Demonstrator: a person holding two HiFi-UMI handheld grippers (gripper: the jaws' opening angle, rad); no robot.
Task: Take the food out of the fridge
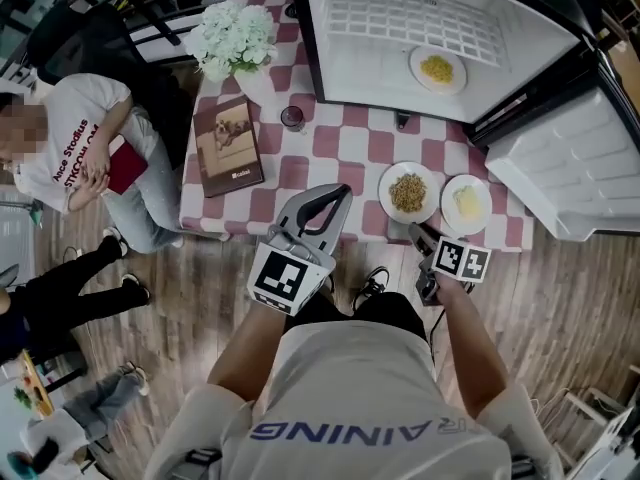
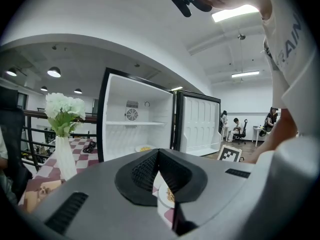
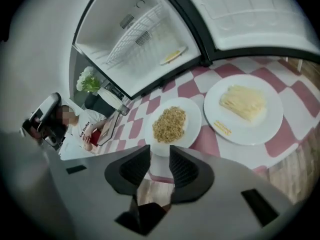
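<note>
Two pairs of fingers: parted and empty on the right gripper (image 3: 160, 151), tips just short of the near rim of the plate of brown grains (image 3: 172, 126); pressed together on nothing on the left gripper (image 2: 158, 153), held about level at the front edge of the red-and-white checked desk (image 1: 300, 158). Just right of the grains, a plate of pale yellow food (image 3: 245, 106), both near that edge. Further back, inside the open fridge (image 1: 340, 78), one more plate with yellow food (image 1: 437, 68), low down, under the wire shelf. Off left on the desk, vase of white flowers (image 1: 232, 36) and a book (image 1: 228, 146).
</note>
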